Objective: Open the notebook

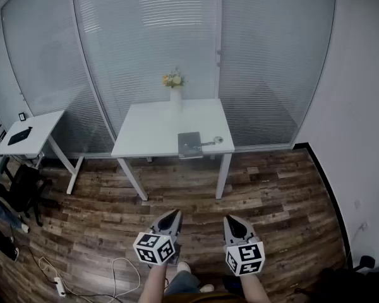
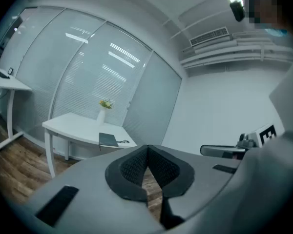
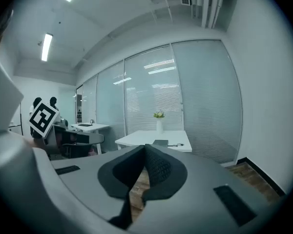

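Head view: notebook (image 1: 190, 144) at surface (image 1: 148, 128) near edge, well ahead, long axis pointing away; left gripper (image 1: 175, 213), right gripper (image 1: 228, 219) jaws together, empty, about equally far.

The room is enclosed at the back and left by full-height glass partitions (image 1: 145, 43) fitted with closed horizontal blinds; the right side is a plain white wall (image 1: 360, 106). The floor (image 1: 278, 188) is dark wood-pattern plank. A white table (image 1: 151, 131) stands against the rear partition, carrying a white vase of flowers (image 1: 175, 96). A smaller white desk (image 1: 41, 128) stands at the left, with a black chair (image 1: 22, 185) near it. A power strip (image 1: 59, 287) lies on the floor. Linear ceiling lights (image 3: 47, 46) are lit.
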Tool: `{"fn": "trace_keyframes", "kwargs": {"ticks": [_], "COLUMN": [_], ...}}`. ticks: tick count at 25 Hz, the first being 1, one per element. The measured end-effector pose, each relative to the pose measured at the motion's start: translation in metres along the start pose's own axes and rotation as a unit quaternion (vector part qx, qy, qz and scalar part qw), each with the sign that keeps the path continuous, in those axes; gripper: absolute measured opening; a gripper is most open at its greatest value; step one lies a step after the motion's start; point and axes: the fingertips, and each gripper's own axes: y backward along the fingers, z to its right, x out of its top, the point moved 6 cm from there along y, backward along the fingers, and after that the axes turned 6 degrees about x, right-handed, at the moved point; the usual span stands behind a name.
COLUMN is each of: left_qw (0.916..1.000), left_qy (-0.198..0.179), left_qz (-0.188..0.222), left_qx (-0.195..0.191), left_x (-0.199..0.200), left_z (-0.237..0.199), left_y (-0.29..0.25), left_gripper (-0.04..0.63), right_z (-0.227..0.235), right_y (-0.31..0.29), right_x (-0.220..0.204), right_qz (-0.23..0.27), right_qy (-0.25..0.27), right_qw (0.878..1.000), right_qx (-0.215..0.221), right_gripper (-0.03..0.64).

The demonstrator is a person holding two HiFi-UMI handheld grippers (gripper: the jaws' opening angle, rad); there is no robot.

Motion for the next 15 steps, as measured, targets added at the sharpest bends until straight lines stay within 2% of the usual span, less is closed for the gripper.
{"fn": "trace_keyframes", "kwargs": {"ticks": [5,11,14,15], "left_qw": [0.9987,0.9973,0.9958,0.9956], "left_qy": [-0.035,-0.045,-0.06,-0.063], "left_qz": [0.006,0.005,0.002,0.0], "left_qx": [0.038,0.058,0.069,0.069], "left_x": [0.0,-0.004,-0.005,-0.005], "left_z": [0.0,0.002,0.003,0.004], "left_y": [0.009,0.02,0.025,0.025], "left_gripper": [0.025,0.026,0.029,0.049], "right_z": [-0.003,-0.004,-0.004,-0.004], "right_y": [0.004,0.011,0.014,0.016], "right_x": [-0.002,-0.005,-0.003,-0.003], "right_qz": [-0.005,-0.003,-0.005,-0.007], "right_qy": [-0.004,-0.012,0.003,0.008], "right_qw": [1.0,1.0,1.0,1.0], "right_qx": [0.003,0.005,0.001,0.0], "right_gripper": [0.011,0.011,0.012,0.012]}}
